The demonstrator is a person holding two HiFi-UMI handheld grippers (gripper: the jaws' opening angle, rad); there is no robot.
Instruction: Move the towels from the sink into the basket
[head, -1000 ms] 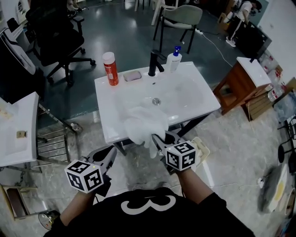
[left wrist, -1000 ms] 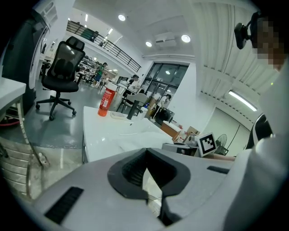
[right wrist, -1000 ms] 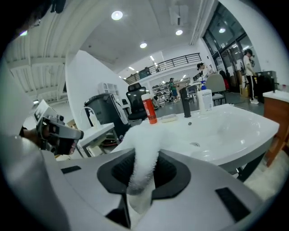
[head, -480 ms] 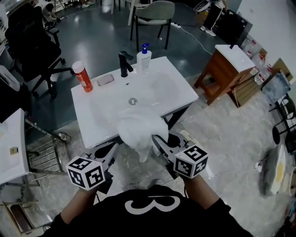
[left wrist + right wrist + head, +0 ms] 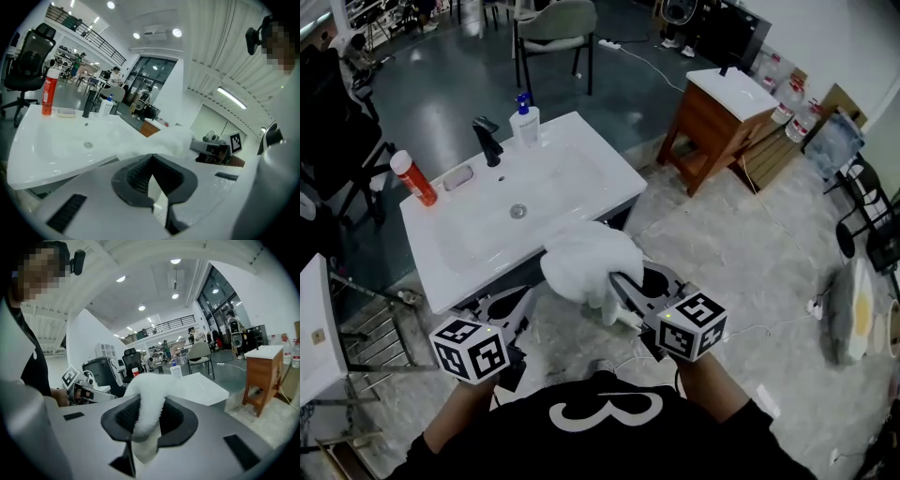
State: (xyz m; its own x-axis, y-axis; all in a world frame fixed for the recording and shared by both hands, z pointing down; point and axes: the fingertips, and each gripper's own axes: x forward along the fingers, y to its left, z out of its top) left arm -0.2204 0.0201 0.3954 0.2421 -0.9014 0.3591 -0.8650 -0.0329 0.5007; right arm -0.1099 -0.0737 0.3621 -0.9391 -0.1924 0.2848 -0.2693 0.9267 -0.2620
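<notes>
Hanging bunched from the right hand-held gripper (image 5: 617, 281), which is clamped narrowly on one fold, a white towel (image 5: 581, 262) is held clear of the sink (image 5: 469, 234) for carrying, the left hand-held gripper (image 5: 511, 307) closed and empty.

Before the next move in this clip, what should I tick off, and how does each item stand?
1. Grip: right gripper shut on a fold of the white fluffy towel: ok.
2. Left gripper free: jaws together, nothing between them: ok.
3. Towel clear of the white rectangular sink: it overlaps the front rim in the head view, contact unclear: cannot tell.
4. Basin emptied: no other towel shows in the visible part: ok.
5. Basket located: in no view: cannot tell.
</notes>
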